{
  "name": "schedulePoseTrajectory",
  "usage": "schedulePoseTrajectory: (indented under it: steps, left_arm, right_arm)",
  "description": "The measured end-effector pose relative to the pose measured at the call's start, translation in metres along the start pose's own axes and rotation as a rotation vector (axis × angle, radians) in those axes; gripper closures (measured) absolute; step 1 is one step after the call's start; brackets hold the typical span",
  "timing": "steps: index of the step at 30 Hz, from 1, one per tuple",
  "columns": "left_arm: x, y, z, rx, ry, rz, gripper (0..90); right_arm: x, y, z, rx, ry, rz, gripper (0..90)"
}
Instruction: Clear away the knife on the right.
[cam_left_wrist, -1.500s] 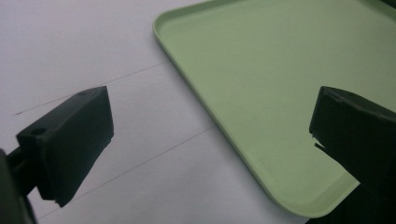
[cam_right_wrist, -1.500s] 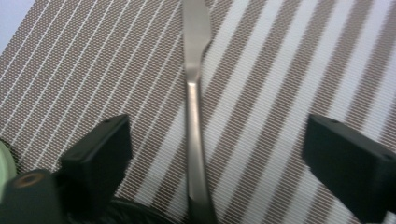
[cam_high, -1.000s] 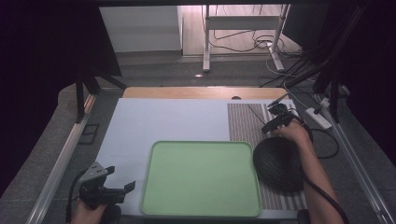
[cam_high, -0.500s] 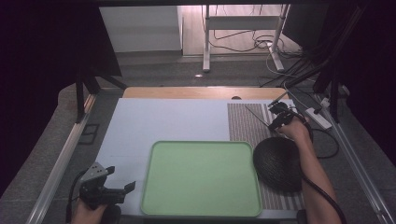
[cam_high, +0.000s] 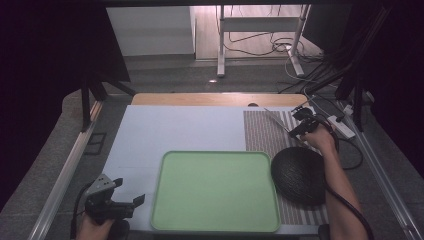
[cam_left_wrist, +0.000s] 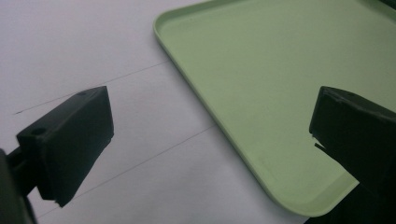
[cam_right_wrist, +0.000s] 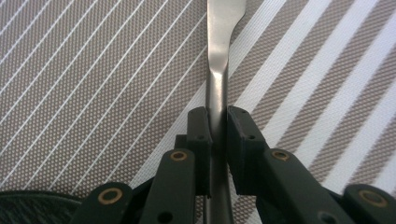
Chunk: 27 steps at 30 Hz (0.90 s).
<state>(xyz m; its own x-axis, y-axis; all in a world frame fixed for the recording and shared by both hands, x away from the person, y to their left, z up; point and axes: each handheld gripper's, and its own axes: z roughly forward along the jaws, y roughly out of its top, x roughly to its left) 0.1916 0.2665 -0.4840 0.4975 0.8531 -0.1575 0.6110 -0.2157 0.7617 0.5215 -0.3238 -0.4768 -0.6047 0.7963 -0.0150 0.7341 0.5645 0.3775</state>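
A slim metal utensil (cam_right_wrist: 219, 46) lies on the striped placemat (cam_right_wrist: 93, 70), and its handle runs between my right gripper's (cam_right_wrist: 218, 121) jaws. Those jaws have just been closing and now press on the handle from both sides. From above, the right gripper (cam_high: 300, 127) is at the mat's far right, and the utensil (cam_high: 274, 119) points away to the upper left. My left gripper (cam_high: 127, 200) rests open near the table's front left. Nothing is between the left gripper's (cam_left_wrist: 210, 140) jaws, which straddle the corner of the green tray (cam_left_wrist: 280, 93).
The green tray (cam_high: 215, 190) takes up the front middle of the white board. A black bowl (cam_high: 299, 175) sits on the placemat (cam_high: 262, 132) just right of the tray, below my right hand. Cables and a power strip (cam_high: 345, 127) lie past the table's right edge.
The right gripper's jaws have closed on the utensil's handle, with only a slight shift of the hand. The left gripper has stayed where it was.
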Motion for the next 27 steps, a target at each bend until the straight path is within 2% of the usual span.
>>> schedulePoseTrajectory:
  steps: [5, 6, 11, 14, 16, 18, 21, 22, 23, 25, 26, 27]
  left_arm:
    - [0.000, 0.000, 0.000, 0.000, 0.001, 0.001, 0.6]
    - [0.000, 0.000, 0.000, -0.001, 0.001, 0.001, 0.6]
    - [0.000, 0.000, 0.000, -0.002, 0.002, 0.001, 0.6]
    - [0.000, 0.000, 0.000, -0.002, 0.003, 0.004, 0.6]
    - [-0.001, 0.000, 0.000, -0.002, 0.003, 0.004, 0.6]
    - [-0.001, 0.000, 0.000, -0.001, 0.003, 0.004, 0.6]
    - [-0.001, 0.000, 0.000, -0.002, 0.003, 0.006, 0.6]
    - [-0.001, 0.000, 0.000, -0.002, 0.003, 0.007, 0.6]
    - [-0.001, 0.000, 0.000, -0.001, 0.002, 0.008, 0.6]
    - [-0.001, 0.001, 0.000, -0.001, 0.002, 0.009, 0.6]
    - [-0.001, 0.001, 0.000, -0.001, 0.001, 0.009, 0.6]
    - [-0.001, 0.001, 0.000, -0.001, 0.001, 0.009, 0.6]
  right_arm:
    - [0.002, 0.002, -0.007, -0.023, 0.003, -0.004, 80.4]
    - [0.003, 0.004, -0.012, -0.037, 0.001, -0.009, 80.3]
    - [0.011, 0.007, -0.023, -0.057, 0.023, -0.018, 80.3]
    - [0.024, 0.006, -0.029, -0.057, 0.035, -0.048, 80.3]
    - [0.027, 0.005, -0.030, -0.060, 0.036, -0.053, 80.2]
    - [0.034, 0.000, -0.034, -0.069, 0.056, -0.022, 80.3]
    - [0.041, -0.003, -0.035, -0.063, 0.065, -0.024, 80.3]
    - [0.048, -0.005, -0.036, -0.062, 0.089, -0.025, 80.3]
    - [0.048, -0.005, -0.036, -0.062, 0.089, -0.025, 80.3]
    - [0.058, -0.006, -0.038, -0.064, 0.103, -0.036, 80.3]
    - [0.069, -0.007, -0.039, -0.062, 0.108, -0.048, 80.3]
    - [0.069, -0.007, -0.039, -0.062, 0.108, -0.048, 80.3]
